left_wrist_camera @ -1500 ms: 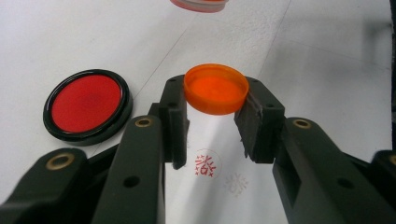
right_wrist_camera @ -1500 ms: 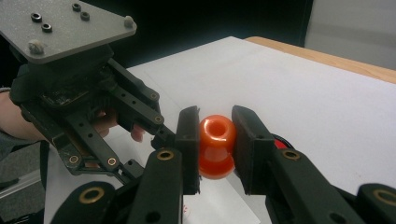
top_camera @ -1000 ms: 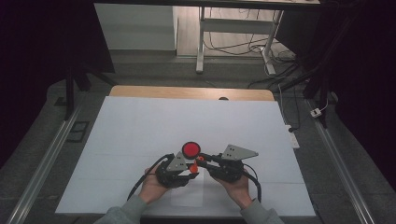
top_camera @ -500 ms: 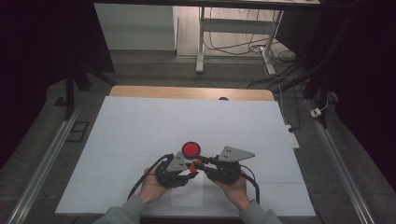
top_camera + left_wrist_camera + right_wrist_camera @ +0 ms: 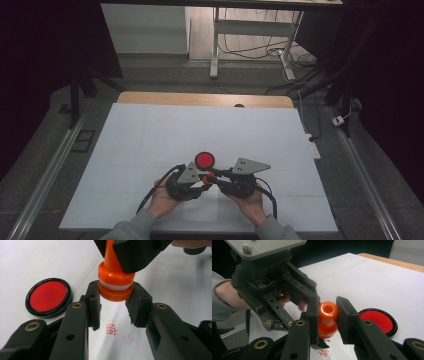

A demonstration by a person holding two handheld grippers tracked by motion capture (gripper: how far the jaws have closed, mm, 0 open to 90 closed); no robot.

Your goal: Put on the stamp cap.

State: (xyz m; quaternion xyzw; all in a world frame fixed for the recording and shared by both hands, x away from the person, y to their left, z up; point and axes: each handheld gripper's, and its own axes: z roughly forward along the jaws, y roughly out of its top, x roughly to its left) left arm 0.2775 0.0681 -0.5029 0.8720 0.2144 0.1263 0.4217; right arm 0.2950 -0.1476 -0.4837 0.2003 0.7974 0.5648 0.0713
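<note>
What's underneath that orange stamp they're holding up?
Below the orange stamp lies white paper with two red imprints, one fainter. The stamp's own face is hidden from view.

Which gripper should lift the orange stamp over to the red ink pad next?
Right, probably. The right gripper clamps the orange stamp by its handle; the left gripper only pinches its base.

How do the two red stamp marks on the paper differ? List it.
The darker stamp mark is crisp, deep red, with a clear ring around its characters; the fainter stamp mark beside it is pale and washed out, its ring barely traceable. The darker one lies closer to the left gripper's left jaw, the fainter nearer the right. Both are round and similar in size.
</note>
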